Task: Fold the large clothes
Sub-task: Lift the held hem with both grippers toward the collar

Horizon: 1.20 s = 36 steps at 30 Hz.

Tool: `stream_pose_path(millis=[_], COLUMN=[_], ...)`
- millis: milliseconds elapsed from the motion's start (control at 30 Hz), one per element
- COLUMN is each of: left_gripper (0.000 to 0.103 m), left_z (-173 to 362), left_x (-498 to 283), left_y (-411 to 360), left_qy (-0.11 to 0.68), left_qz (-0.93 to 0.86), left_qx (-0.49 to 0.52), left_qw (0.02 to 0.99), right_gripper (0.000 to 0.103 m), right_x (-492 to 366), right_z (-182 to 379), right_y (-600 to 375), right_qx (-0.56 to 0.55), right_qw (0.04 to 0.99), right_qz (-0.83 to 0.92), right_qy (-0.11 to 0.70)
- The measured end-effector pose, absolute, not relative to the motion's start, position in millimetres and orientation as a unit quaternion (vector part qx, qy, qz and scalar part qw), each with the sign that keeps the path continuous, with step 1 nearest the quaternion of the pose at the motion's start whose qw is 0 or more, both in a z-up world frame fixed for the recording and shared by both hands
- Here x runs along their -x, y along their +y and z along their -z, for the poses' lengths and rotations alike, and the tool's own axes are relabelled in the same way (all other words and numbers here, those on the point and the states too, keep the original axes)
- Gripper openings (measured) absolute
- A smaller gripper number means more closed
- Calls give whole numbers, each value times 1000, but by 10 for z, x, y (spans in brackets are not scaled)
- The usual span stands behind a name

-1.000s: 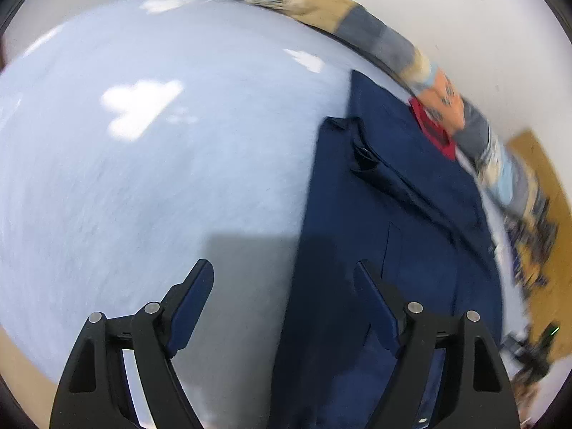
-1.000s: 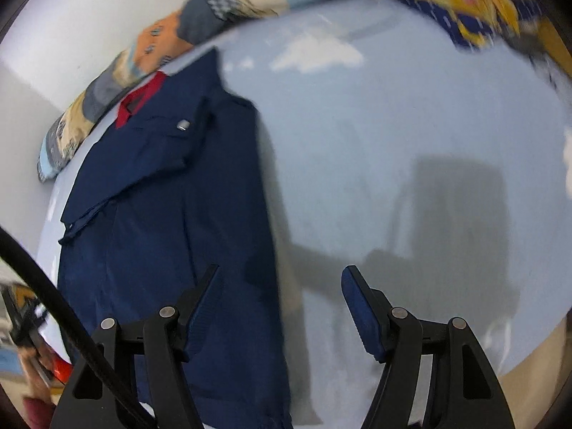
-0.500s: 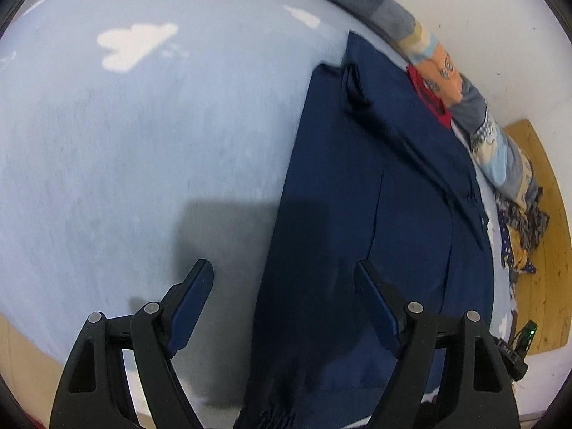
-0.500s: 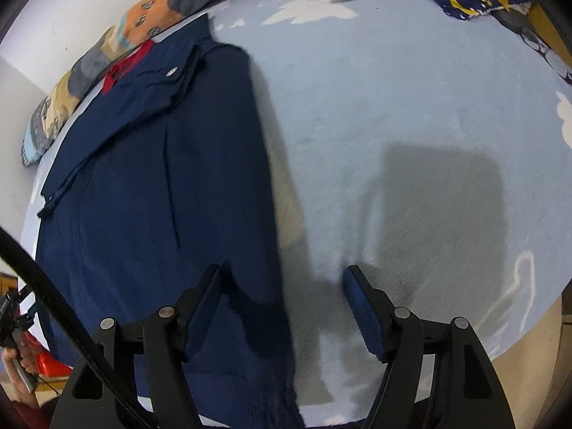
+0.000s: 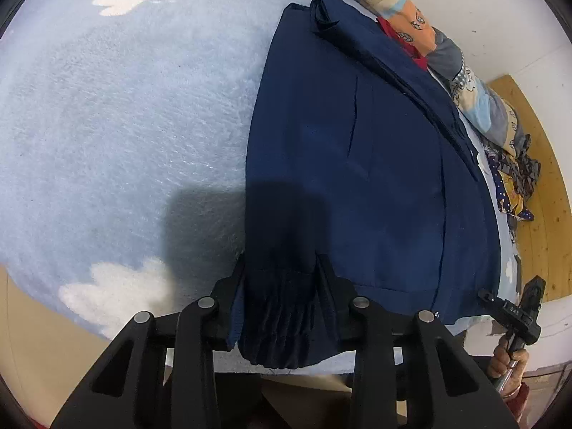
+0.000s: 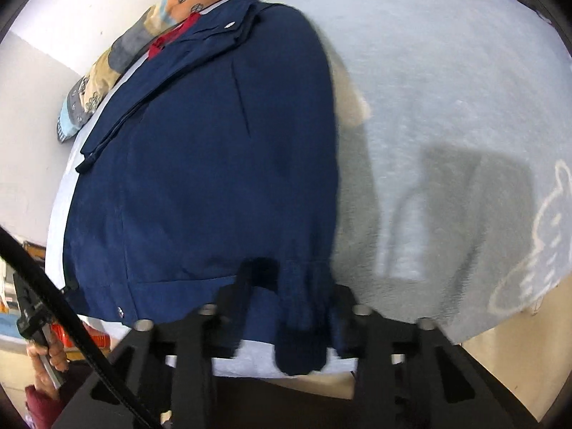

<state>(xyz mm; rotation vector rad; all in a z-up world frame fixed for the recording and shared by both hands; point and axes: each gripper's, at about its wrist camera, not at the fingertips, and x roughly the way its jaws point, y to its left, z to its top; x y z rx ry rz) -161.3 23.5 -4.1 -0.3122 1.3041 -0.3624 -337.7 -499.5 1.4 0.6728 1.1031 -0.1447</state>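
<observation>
Closing around bunched navy cloth, the left gripper (image 5: 282, 286) sits at the bottom centre of its view, jaws narrowing on the gathered, ribbed hem of a dark blue jacket (image 5: 364, 164). The right gripper (image 6: 291, 286) does the same at the bottom centre of its own view, closing on the hem's other corner (image 6: 304, 307), though that picture is blurred there.

A second ago both pairs of jaws stood wide and empty above the bed, beside the jacket's edges; now each has the hem between its jaws. To my eye, that means the grasp for the next fold is being taken, with the lift yet to come.

Beyond the jaws, the jacket lies flat and lengthwise, already narrowed into a long panel, its collar toward the top of each frame with a flash of red lining (image 5: 388, 26). The cloth looks smooth and matte with stitched seams. Under it spreads a pale blue fleecy blanket (image 5: 125, 114) with white cloud shapes. A patchwork quilt (image 5: 475, 93) is rolled along the white wall, upper right in the left view.
</observation>
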Motion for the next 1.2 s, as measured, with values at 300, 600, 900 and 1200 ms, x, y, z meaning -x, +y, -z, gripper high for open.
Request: stream_pose_path(millis=[300, 600, 900, 1200], left_gripper=[79, 46, 28, 72], left_z=[60, -5, -104, -49], left_x=[1592, 1682, 1696, 1484], left_y=[-28, -125, -215, -717], left_qy=[595, 579, 573, 610], left_qz=[166, 133, 128, 75], left_qx=[116, 42, 59, 2], left_qw=[778, 803, 807, 789], right_gripper=[33, 19, 16, 18], right_x=[3458, 3426, 3410, 3134], right_z=[119, 73, -151, -45], right_y=[-5192, -5122, -4995, -4940], right_qx=[-381, -363, -384, -386], right_qw=[787, 797, 814, 787], right_qz=[57, 51, 22, 61], right_qy=[482, 479, 435, 477])
